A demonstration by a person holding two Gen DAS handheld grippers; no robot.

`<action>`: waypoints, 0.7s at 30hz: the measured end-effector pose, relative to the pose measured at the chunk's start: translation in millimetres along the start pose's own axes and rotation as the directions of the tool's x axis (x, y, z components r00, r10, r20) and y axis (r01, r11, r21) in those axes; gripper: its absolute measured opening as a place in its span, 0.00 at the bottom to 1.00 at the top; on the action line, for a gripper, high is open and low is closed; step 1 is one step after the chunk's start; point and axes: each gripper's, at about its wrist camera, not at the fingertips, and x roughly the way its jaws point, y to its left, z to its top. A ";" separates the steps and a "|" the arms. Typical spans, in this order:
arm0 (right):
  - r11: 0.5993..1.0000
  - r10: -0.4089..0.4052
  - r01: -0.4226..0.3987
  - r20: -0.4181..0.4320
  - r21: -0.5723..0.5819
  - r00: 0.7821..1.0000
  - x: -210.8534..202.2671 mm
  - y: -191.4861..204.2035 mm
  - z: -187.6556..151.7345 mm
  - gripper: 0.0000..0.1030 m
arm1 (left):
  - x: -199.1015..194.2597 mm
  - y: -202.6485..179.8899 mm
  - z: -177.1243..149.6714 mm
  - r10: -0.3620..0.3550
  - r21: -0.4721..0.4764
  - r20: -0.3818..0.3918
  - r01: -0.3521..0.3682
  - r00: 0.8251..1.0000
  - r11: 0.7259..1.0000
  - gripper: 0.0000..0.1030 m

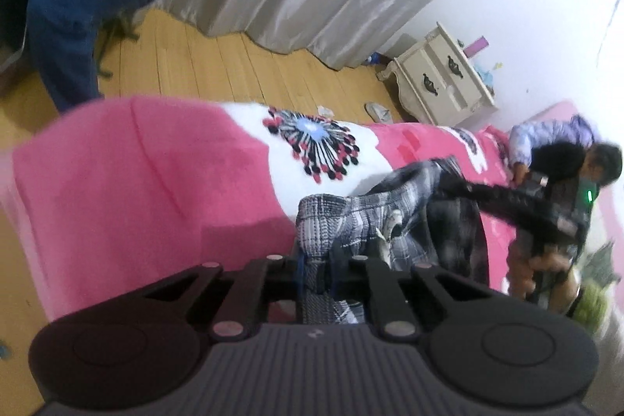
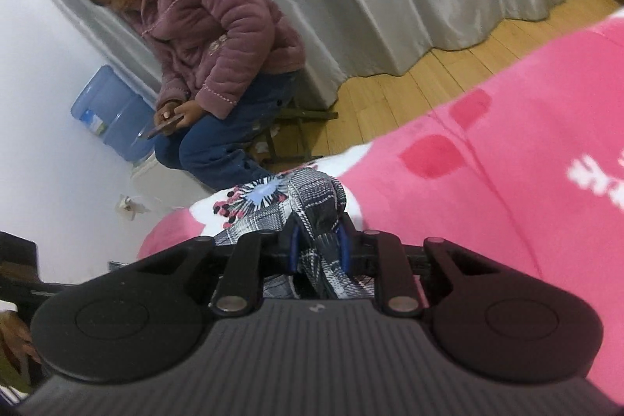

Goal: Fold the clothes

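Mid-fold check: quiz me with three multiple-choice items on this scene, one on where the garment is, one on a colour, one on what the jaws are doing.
1. Where does the plaid garment lie?
A. on the wood floor
B. on the pink blanket
C. on the nightstand

2. What colour is the jug by the wall?
A. blue
B. green
C. red

3. What state are the two grippers in?
A. both open, clear of the cloth
B. only the left one grips
C. both shut on the garment

Answers:
1 B, the cloth spreads over the blanket on the bed.
2 A, the right wrist view shows it pale blue.
3 C, the left gripper and the right gripper each have plaid cloth pinched between the jaws.
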 end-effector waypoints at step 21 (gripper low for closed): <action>0.996 -0.065 0.074 0.164 -0.050 0.984 42.5 -7.4 34.1 0.18 | 52.3 9.5 51.0 0.087 0.186 0.071 -0.099 0.994 0.978 0.14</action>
